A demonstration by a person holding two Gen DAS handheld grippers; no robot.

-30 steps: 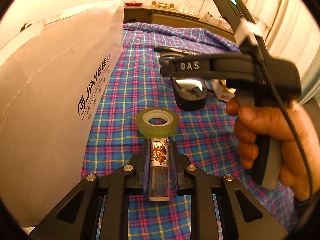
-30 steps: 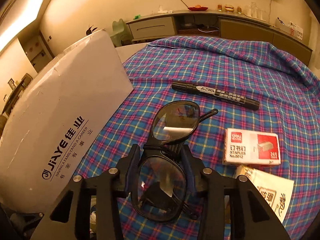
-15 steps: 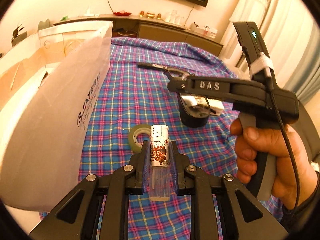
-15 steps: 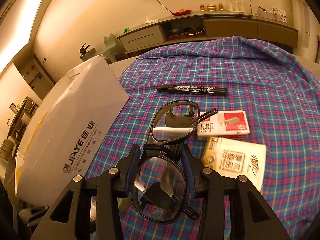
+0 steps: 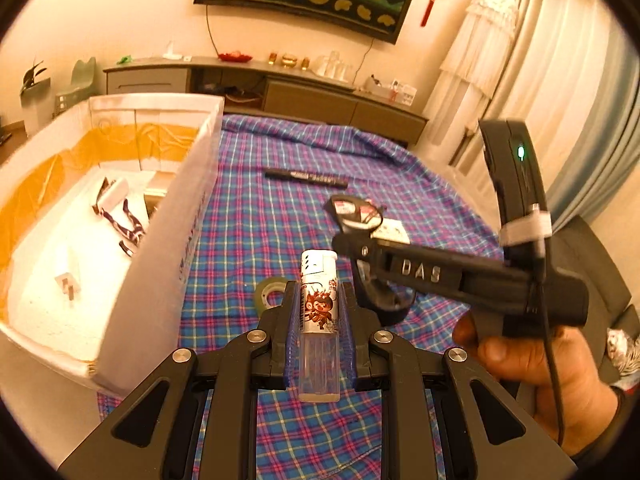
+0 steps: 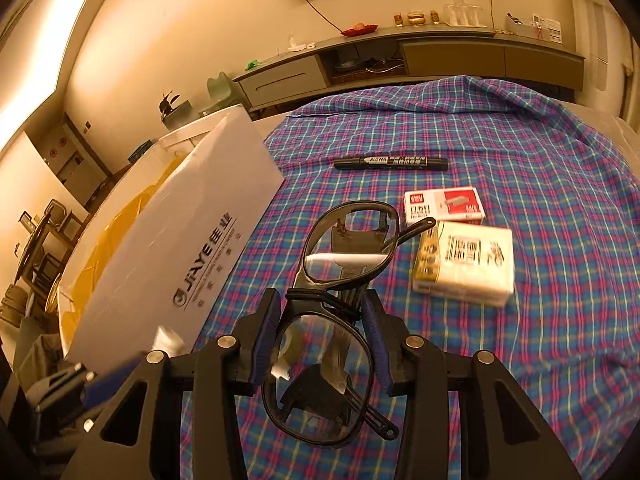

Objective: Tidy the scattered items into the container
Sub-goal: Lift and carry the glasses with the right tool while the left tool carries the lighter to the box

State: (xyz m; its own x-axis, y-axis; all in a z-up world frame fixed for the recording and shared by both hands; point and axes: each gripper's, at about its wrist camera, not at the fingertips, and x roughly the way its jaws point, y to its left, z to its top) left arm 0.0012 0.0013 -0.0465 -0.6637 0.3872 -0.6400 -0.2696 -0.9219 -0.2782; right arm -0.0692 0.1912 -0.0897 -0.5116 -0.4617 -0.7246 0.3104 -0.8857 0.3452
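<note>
My left gripper (image 5: 319, 304) is shut on a clear lighter (image 5: 319, 312) with a cartoon label, held above the plaid cloth right of the white box (image 5: 160, 256). My right gripper (image 6: 320, 312) is shut on black-framed glasses (image 6: 332, 320), held above the cloth; the right gripper also shows in the left wrist view (image 5: 400, 268). The box (image 6: 176, 248) stands open at the left and holds several small items (image 5: 116, 212). A tape roll (image 5: 269, 292), a black marker (image 6: 390, 162), a staples box (image 6: 444, 204) and a white packet (image 6: 466, 264) lie on the cloth.
The plaid cloth (image 6: 540, 200) covers the table. A low cabinet (image 5: 280, 92) runs along the far wall, with curtains (image 5: 568, 80) at the right. The box wall stands close to the left of both grippers.
Both grippers have risen with their loads. The left view now looks over the box rim into its inside; the tape roll has dropped behind the lighter.
</note>
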